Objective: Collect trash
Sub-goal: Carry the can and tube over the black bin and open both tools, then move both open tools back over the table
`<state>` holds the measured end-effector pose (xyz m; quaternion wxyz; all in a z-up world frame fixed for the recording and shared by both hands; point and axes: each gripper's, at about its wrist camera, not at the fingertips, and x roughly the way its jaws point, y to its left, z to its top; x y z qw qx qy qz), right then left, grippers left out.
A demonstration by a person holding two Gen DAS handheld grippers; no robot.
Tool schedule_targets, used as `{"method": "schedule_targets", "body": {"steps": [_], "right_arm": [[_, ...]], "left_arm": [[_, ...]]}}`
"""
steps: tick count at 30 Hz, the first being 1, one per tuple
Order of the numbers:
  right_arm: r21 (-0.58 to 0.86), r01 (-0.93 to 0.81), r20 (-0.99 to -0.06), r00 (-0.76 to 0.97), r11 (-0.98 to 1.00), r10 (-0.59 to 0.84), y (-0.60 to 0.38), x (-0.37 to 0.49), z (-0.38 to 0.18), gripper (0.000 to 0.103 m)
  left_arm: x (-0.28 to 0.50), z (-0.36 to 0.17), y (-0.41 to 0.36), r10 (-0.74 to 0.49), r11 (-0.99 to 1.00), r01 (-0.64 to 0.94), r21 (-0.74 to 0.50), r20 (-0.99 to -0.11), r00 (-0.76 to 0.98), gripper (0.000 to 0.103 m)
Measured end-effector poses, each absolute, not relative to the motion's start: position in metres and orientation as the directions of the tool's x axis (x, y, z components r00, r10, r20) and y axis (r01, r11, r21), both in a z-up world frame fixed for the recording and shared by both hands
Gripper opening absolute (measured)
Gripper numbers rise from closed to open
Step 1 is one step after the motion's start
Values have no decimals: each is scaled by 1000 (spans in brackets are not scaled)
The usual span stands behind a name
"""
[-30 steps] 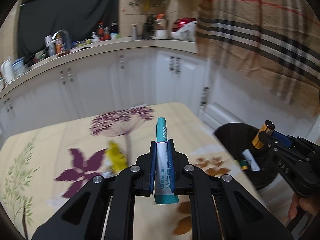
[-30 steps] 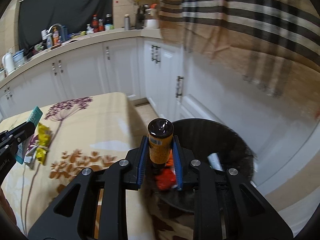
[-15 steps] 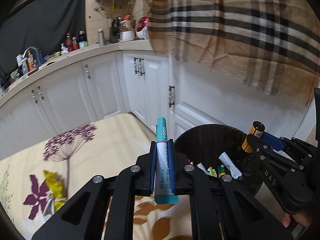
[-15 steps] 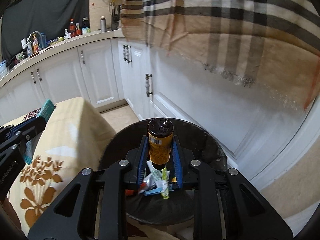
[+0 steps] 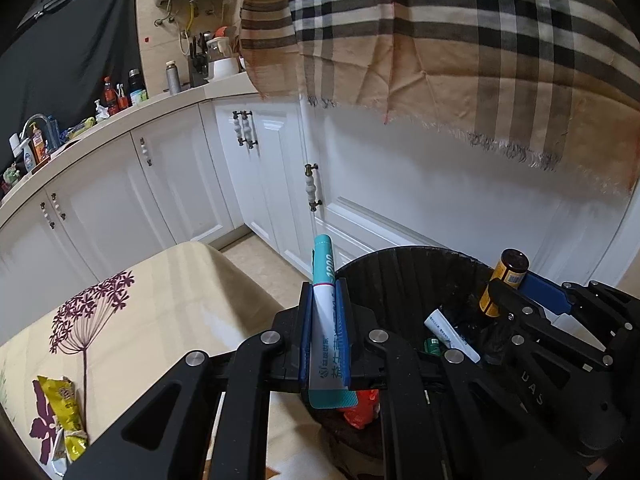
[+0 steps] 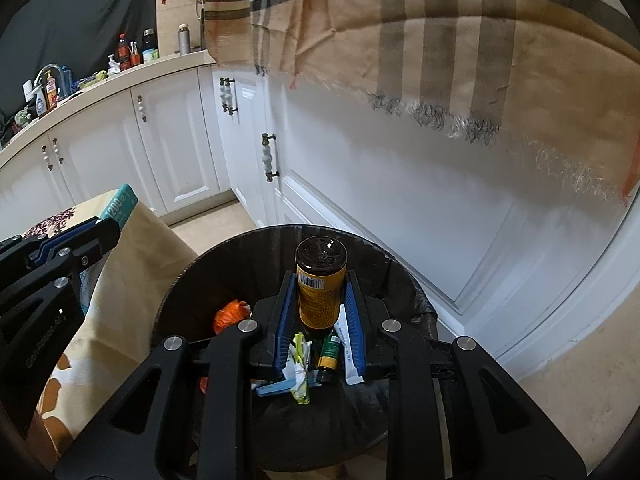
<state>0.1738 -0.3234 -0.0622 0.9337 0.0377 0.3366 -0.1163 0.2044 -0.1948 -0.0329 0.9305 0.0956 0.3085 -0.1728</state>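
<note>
My left gripper (image 5: 324, 286) is shut on a flat teal and white tube (image 5: 326, 320), held at the left rim of the black trash bin (image 5: 404, 264). My right gripper (image 6: 320, 280) is shut on a small brown bottle with a yellow label (image 6: 320, 284), hanging over the open bin (image 6: 400, 272). In the left wrist view the bottle (image 5: 506, 280) and right gripper (image 5: 508, 288) show over the bin's right side. The left gripper (image 6: 110, 226) with the tube (image 6: 120, 204) appears at the left of the right wrist view. Wrappers, a white tube (image 5: 452, 330) and orange trash (image 6: 230, 314) lie inside the bin.
A table with a floral cloth (image 5: 160, 300) stands left of the bin, with a yellow wrapper (image 5: 66, 416) on it. White cabinets (image 5: 180, 184) run behind, under a cluttered counter (image 5: 80, 128). A plaid cloth (image 5: 440, 40) hangs above. Tiled floor (image 6: 560, 368) lies to the right.
Both grippers have swung right, away from the table and over the bin, and sunk a little. Their grips on the tube and the bottle are unchanged.
</note>
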Motion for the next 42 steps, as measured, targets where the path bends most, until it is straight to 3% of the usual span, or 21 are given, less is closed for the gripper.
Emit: {"method": "schedule_targets", "body": {"steps": [10, 12, 14, 16, 25, 42], "right_arm": [[2, 267, -647, 735, 964, -202, -337, 185, -71, 24], [12, 272, -648, 735, 962, -200, -340, 186, -72, 31], [12, 280, -645, 736, 960, -207, -342, 185, -73, 37], [9, 284, -642, 737, 959, -212, -341, 184, -72, 38], [8, 291, -638, 738, 957, -220, -342, 177, -68, 38], [10, 239, -625, 759, 971, -181, -308, 170, -50, 38]], "left_arm": [[220, -37, -206, -253, 924, 376, 69, -627, 737, 13], [223, -38, -208, -255, 924, 378, 62, -637, 728, 17], [225, -40, -209, -249, 924, 378, 64, -648, 720, 32], [225, -40, -209, -247, 925, 375, 65, -648, 720, 39], [224, -39, -208, -243, 928, 366, 63, -641, 728, 50], [201, -20, -152, -181, 959, 277, 61, -619, 764, 60]]}}
